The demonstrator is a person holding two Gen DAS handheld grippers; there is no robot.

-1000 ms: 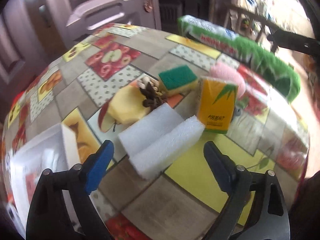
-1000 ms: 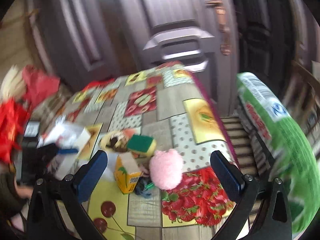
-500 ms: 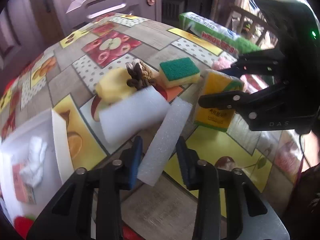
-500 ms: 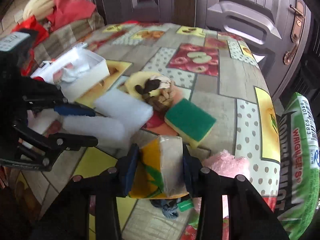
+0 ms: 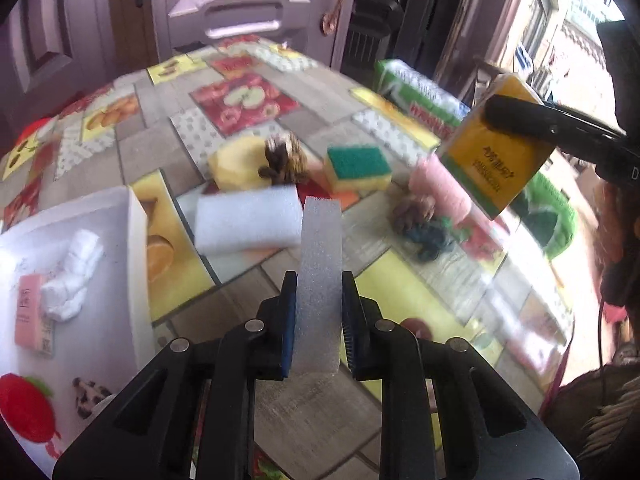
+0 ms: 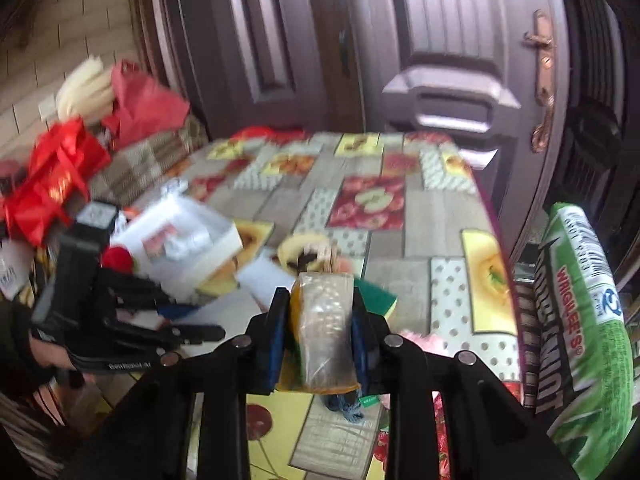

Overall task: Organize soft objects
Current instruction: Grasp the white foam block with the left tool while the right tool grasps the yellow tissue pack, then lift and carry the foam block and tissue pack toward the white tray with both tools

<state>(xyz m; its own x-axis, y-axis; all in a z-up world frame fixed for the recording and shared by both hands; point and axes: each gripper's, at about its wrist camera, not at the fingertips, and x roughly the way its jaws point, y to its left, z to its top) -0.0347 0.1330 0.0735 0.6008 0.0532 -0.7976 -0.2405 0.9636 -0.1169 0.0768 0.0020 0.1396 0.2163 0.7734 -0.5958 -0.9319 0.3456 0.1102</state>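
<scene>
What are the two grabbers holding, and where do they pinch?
The left hand-held gripper pinches a white foam strip by its near end. The right hand-held gripper squeezes the yellow tissue pack by its flat sides.

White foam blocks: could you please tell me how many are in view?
2. One white foam block is clamped upright in the left hand-held gripper; the other foam block lies flat on the table just beyond it. More may be hidden.

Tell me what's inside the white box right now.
In the white box lie a crumpled white cloth, a pink packet, a red toy and a spotted item. The lower corner is out of frame.
</scene>
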